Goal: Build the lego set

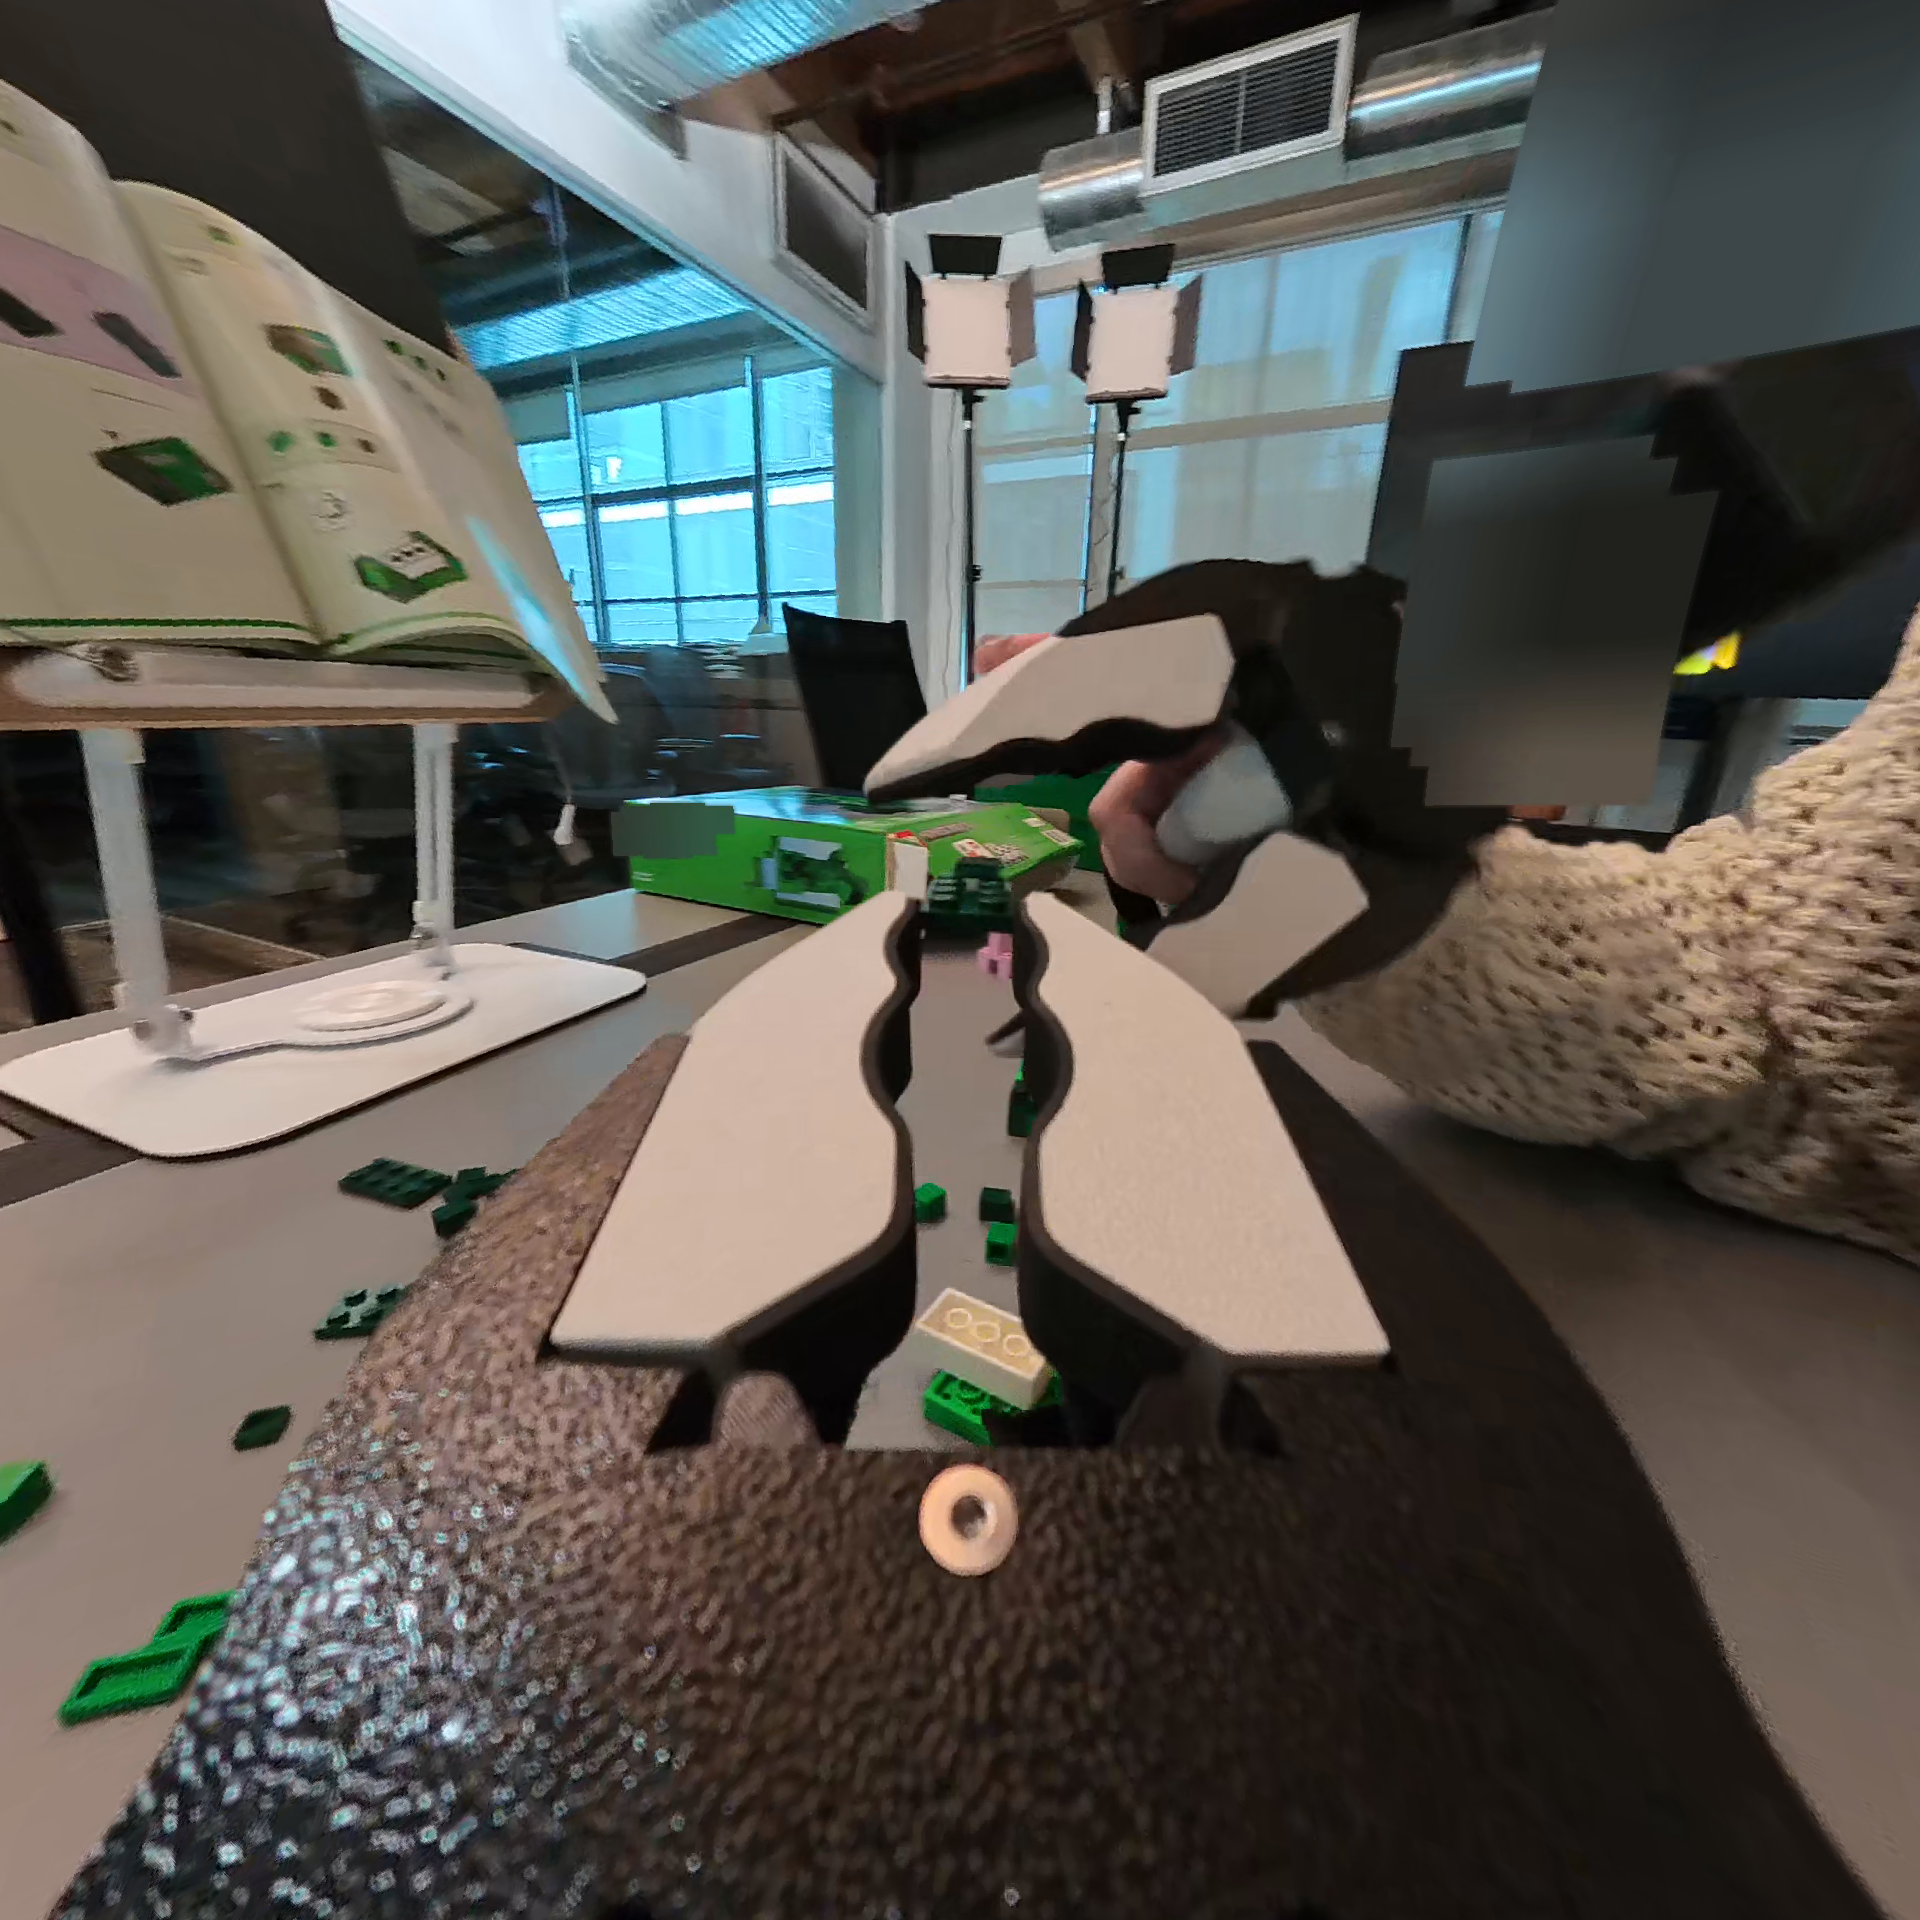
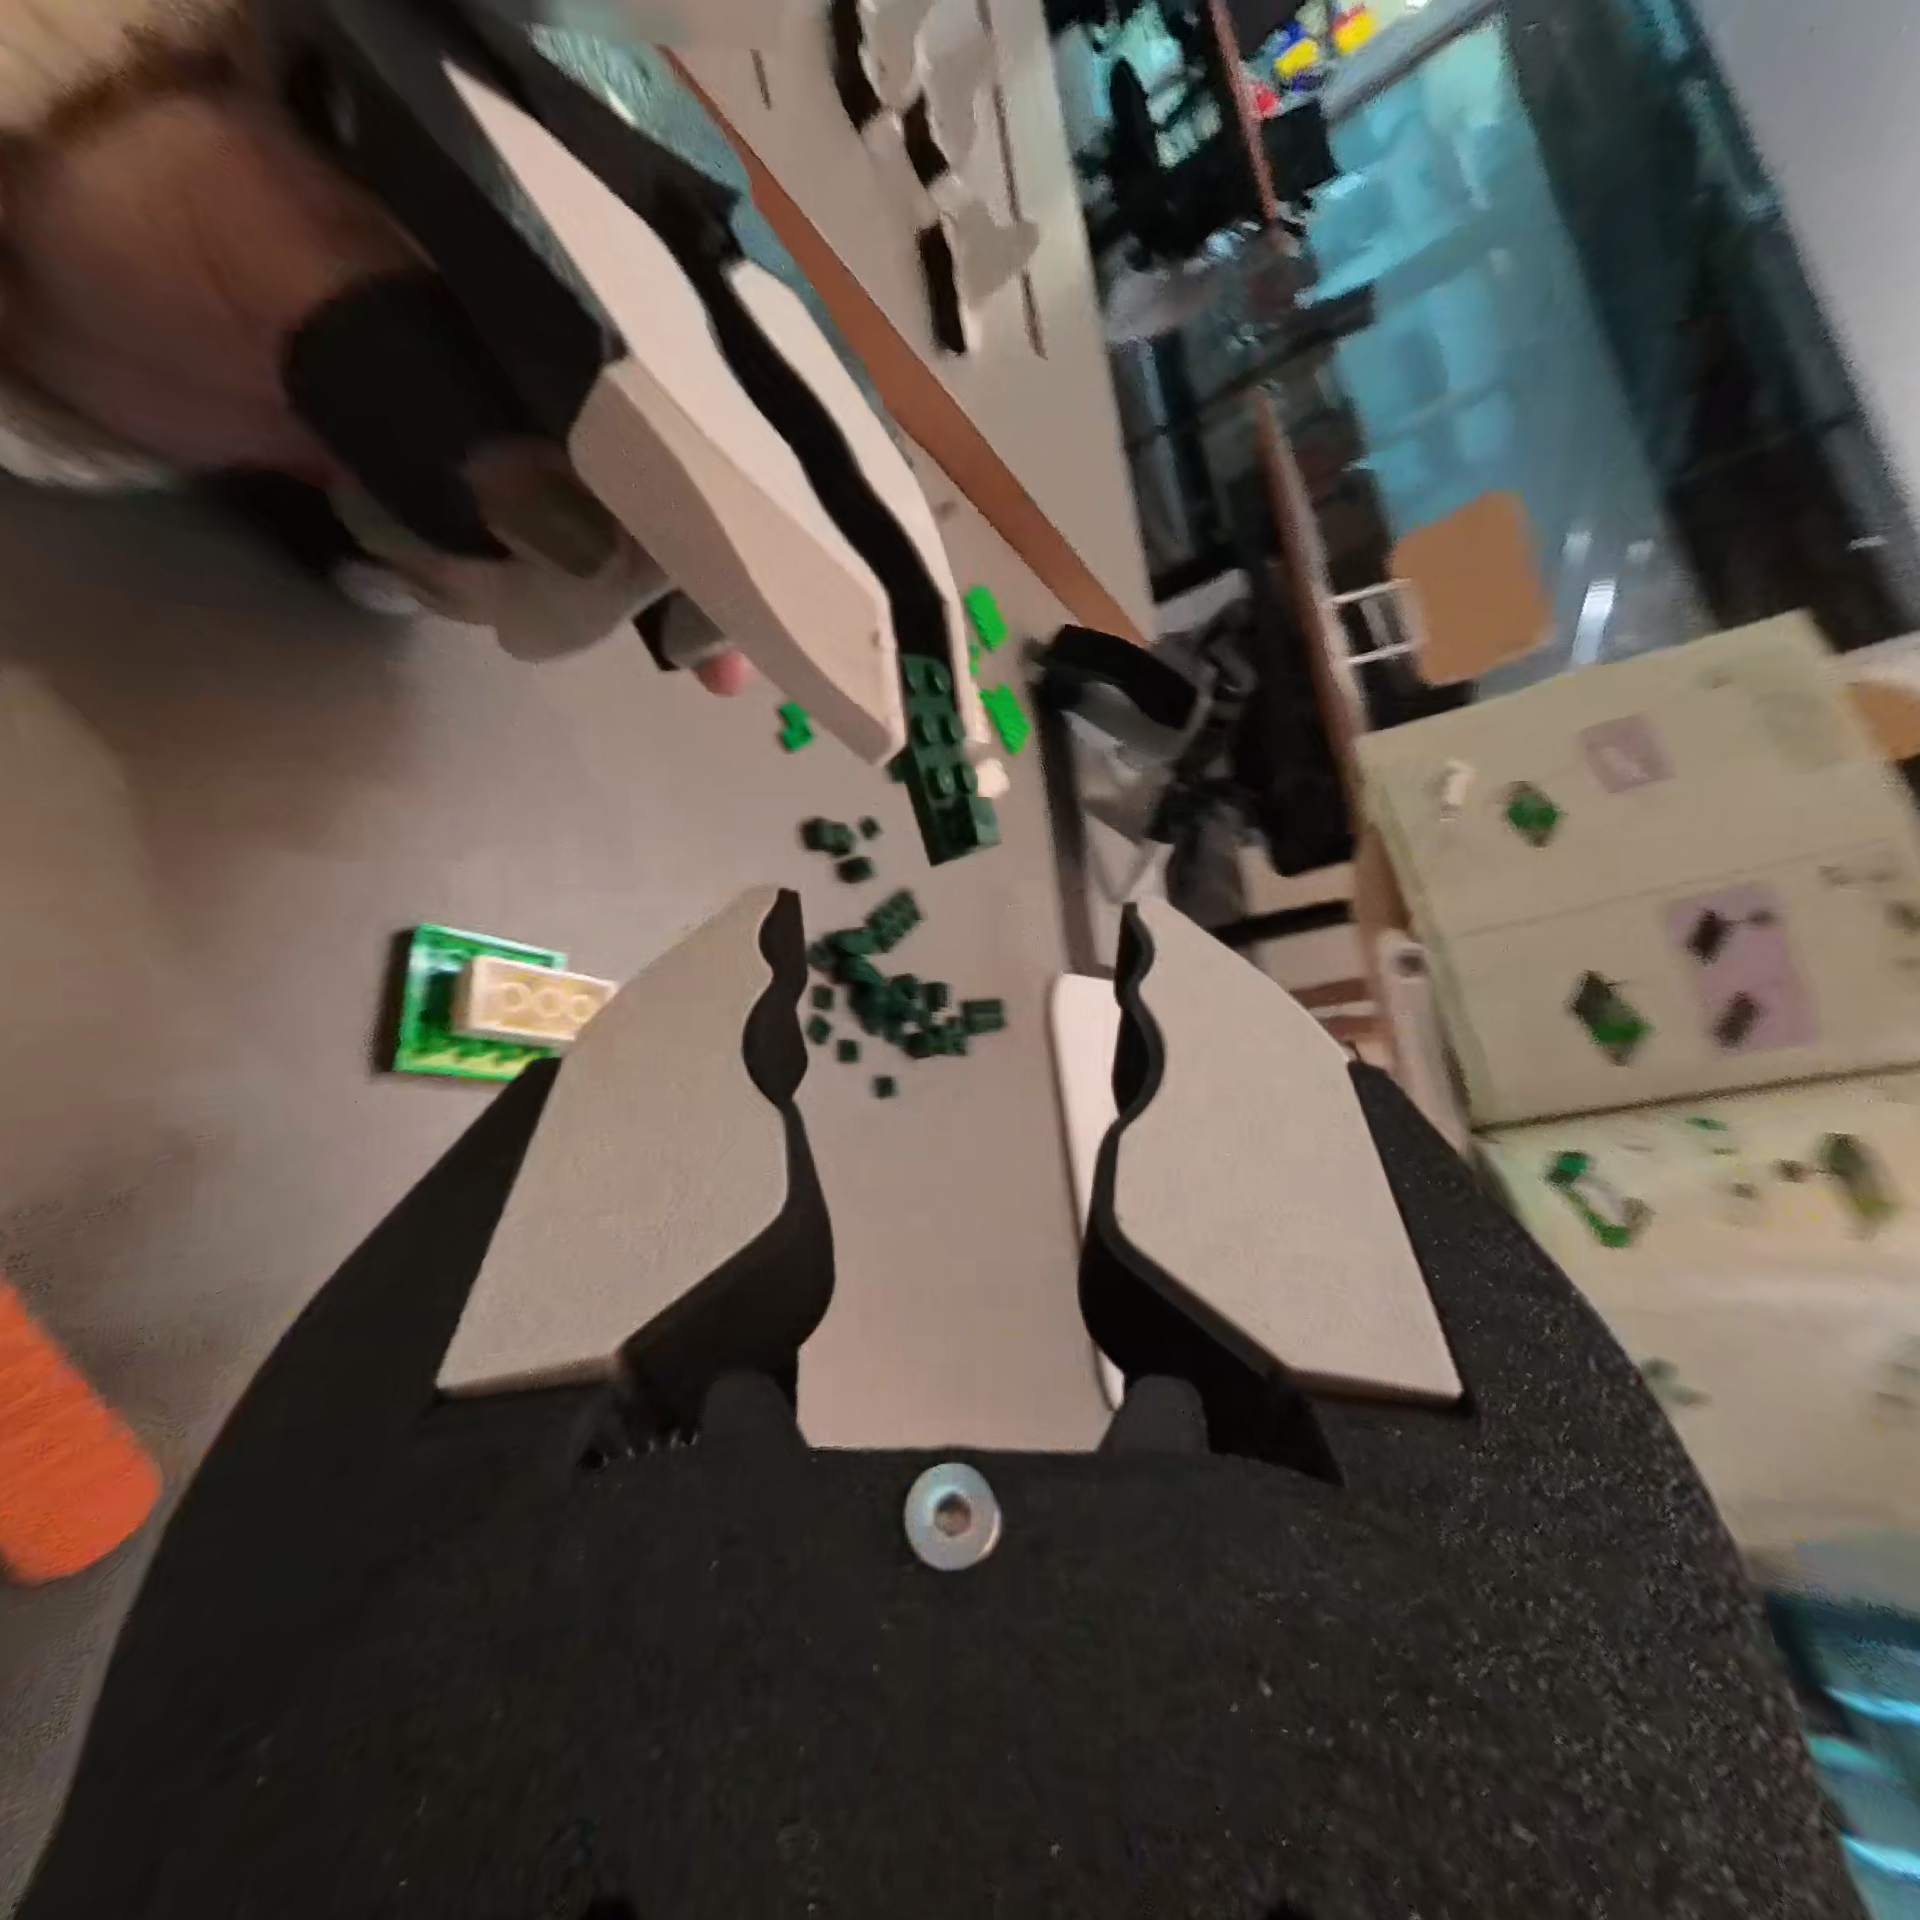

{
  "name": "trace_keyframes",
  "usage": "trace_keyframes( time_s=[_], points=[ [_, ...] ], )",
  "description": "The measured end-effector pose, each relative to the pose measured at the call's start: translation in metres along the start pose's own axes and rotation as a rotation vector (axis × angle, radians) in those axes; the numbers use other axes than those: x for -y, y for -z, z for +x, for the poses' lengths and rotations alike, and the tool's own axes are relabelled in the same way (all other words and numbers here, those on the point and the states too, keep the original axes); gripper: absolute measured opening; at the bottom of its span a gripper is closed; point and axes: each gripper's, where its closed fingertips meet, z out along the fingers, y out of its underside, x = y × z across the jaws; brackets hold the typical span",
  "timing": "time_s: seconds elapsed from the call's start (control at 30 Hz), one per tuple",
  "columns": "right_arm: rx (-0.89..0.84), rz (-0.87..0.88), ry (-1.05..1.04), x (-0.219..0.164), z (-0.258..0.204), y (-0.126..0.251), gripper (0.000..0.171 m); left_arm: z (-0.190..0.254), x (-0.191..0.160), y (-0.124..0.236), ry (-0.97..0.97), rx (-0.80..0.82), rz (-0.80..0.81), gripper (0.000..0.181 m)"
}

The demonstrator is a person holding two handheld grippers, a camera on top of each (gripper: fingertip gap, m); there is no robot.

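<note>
In the left wrist view, the left gripper (image 1: 966, 914) points over the grey table (image 1: 208, 1278), its tips pinching a dark green lego plate (image 1: 971, 894). Under its fingers a white brick (image 1: 987, 1345) sits on a bright green plate (image 1: 961, 1403). Loose green pieces (image 1: 405, 1184) lie scattered to the left (some blurred). The right gripper (image 1: 1060, 831) hangs beyond with its fingers spread, in front of the green set box (image 1: 790, 852). An instruction booklet (image 1: 229, 416) rests on a white stand (image 1: 312, 1039).

In the right wrist view, the right gripper (image 2: 956, 914) is open and empty. The left gripper (image 2: 935, 717) clamps the dark green lego plate (image 2: 948, 779) above a pile of dark green pieces (image 2: 894, 997). The white brick (image 2: 530, 1003) sits on its bright green plate (image 2: 457, 1023) at left.
</note>
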Motion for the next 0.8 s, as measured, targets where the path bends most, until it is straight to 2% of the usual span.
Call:
trace_keyframes(
  time_s=[0.13,0.27,0.53,0.8],
  points=[
    [-0.171,-0.046,0.152,0.0021,0.0059,-0.0067,0.057,-0.0024,-0.0004,0.0000,-0.001,0.019,-0.003,0.016],
    [-0.239,-0.073,0.202,0.0046,0.0066,-0.0089,0.051,-0.0027,-0.0016,-0.0006,0.006,0.016,-0.010,0.016],
    [-0.276,-0.109,0.265,0.0042,0.0048,-0.0107,0.033,0.0008,-0.0044,-0.0026,0.004,-0.005,-0.026,0.016],
    [-0.295,-0.136,0.282,0.0033,0.0054,-0.0116,0.027,0.0005,-0.0053,-0.0029,0.006,-0.006,-0.031,0.016]
  ],
)
